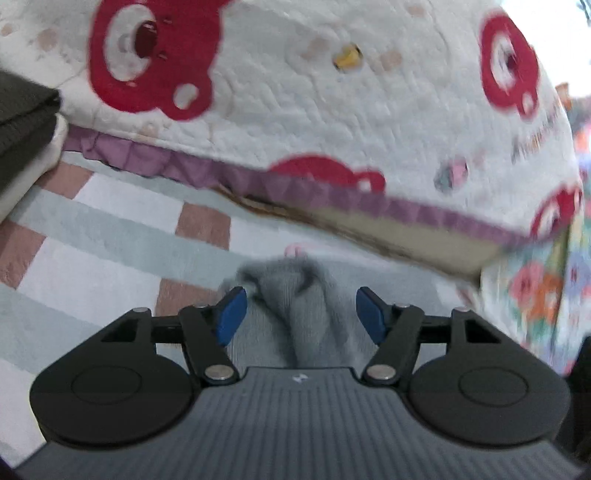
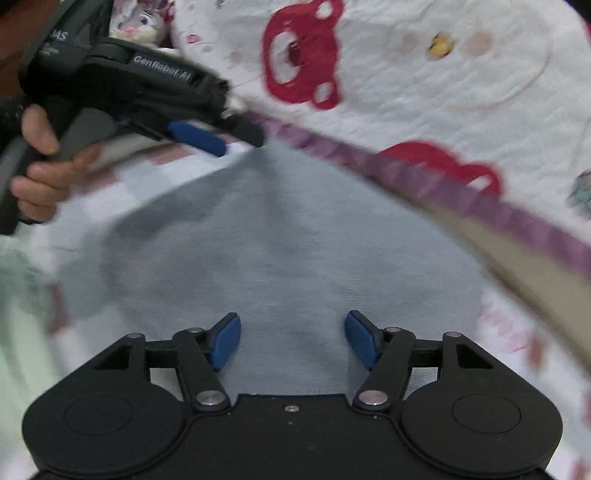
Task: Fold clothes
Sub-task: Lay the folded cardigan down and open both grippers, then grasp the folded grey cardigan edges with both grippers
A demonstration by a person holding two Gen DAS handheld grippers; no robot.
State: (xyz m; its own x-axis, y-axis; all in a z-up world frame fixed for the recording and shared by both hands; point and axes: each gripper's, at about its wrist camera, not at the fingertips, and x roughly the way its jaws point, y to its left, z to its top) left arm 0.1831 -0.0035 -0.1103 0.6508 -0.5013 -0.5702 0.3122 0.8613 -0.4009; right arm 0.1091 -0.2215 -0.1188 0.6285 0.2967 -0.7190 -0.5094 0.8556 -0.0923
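A grey knit garment (image 2: 277,240) lies spread flat on the checked sheet (image 1: 110,240), tapering toward a far corner. My right gripper (image 2: 291,339) hovers over its near part, open, with only flat cloth below the blue pads. My left gripper (image 1: 301,314) is open too. A raised fold of the grey garment (image 1: 306,295) stands in the gap, and neither pad presses on it. The right wrist view shows the left gripper at the garment's far corner, a blue finger (image 2: 195,138) showing, held by a person's hand (image 2: 37,155).
A white quilt with red bear prints (image 1: 332,110) and a purple frill edge (image 1: 258,181) lies just beyond the garment. A dark folded stack (image 1: 22,118) sits at the far left. Floral cloth (image 1: 535,295) is on the right. A plush toy (image 2: 140,26) lies behind the hand.
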